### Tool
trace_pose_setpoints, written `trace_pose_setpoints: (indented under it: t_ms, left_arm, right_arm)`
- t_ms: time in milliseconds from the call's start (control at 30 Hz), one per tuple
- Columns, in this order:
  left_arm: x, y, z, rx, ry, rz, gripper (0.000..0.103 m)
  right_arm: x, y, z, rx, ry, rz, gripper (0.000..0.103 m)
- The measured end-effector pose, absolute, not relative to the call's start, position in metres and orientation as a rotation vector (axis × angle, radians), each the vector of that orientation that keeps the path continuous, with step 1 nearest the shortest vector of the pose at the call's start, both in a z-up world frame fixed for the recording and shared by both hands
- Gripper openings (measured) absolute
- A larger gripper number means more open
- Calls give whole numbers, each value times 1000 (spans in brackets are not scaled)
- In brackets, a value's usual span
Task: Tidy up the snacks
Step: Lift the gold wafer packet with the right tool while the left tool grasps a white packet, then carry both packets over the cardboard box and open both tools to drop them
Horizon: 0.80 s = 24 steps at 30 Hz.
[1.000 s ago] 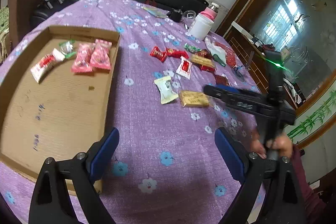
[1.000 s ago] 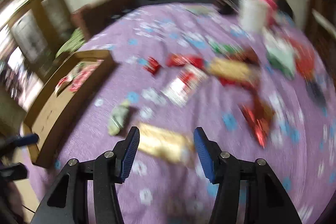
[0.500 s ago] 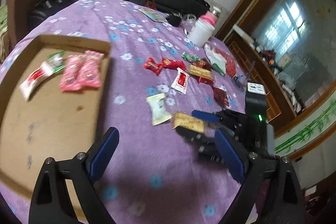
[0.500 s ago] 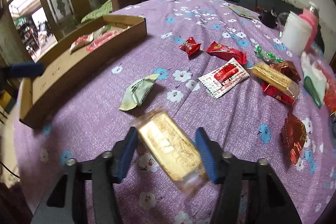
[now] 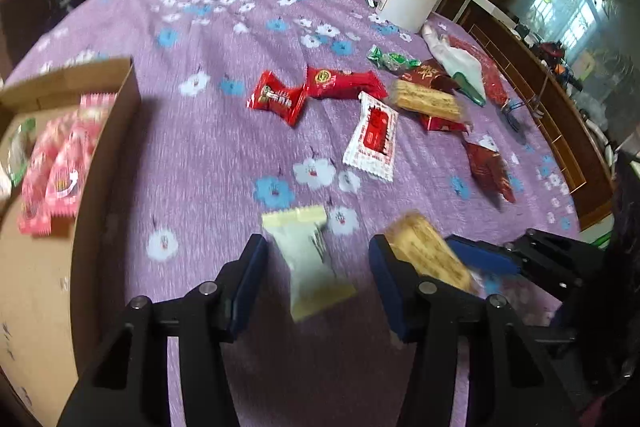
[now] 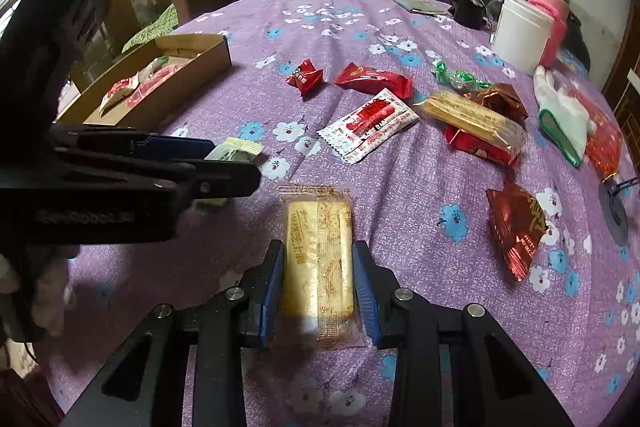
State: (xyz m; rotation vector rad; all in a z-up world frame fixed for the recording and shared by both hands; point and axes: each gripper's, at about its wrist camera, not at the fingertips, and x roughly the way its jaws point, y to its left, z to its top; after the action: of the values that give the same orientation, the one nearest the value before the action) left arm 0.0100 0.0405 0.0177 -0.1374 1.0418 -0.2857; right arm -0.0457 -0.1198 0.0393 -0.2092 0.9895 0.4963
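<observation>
Here we see the purple flowered bench (image 6: 360,27) carrying a cardboard tray (image 6: 192,67) at its left with pink packets inside. Our right gripper (image 6: 318,283) has its jaws pinching the golden biscuit packet (image 6: 318,251). Our left gripper (image 5: 316,277) holds its jaws spread around the pale green snack packet (image 5: 310,255).
</observation>
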Motion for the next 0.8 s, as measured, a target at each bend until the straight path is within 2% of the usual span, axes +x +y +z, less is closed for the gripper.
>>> trace_pose_setpoints:
  t_ms: [67, 100, 133, 167, 533, 800]
  left_arm:
    - [12, 37, 16, -106, 1022, -280, 52]
    - [11, 35, 16, -76, 1008, -271, 47]
    - [10, 32, 15, -38, 998, -250, 27]
    - [8, 29, 15, 17, 984, -228, 19]
    - [-38, 70, 49, -144, 914, -242, 20]
    - [-77, 149, 93, -217, 807, -155, 20]
  right_arm:
    - [-46, -118, 39, -215, 987, 495, 36]
    - [-46, -118, 39, -218, 985, 495, 37]
    - [-46, -118, 39, -217, 984, 495, 37]
    - [-46, -118, 39, -212, 983, 496, 37]
    - [-43, -126, 39, -119, 977, 508, 36]
    - [-40, -128, 38, -43, 965, 519, 36]
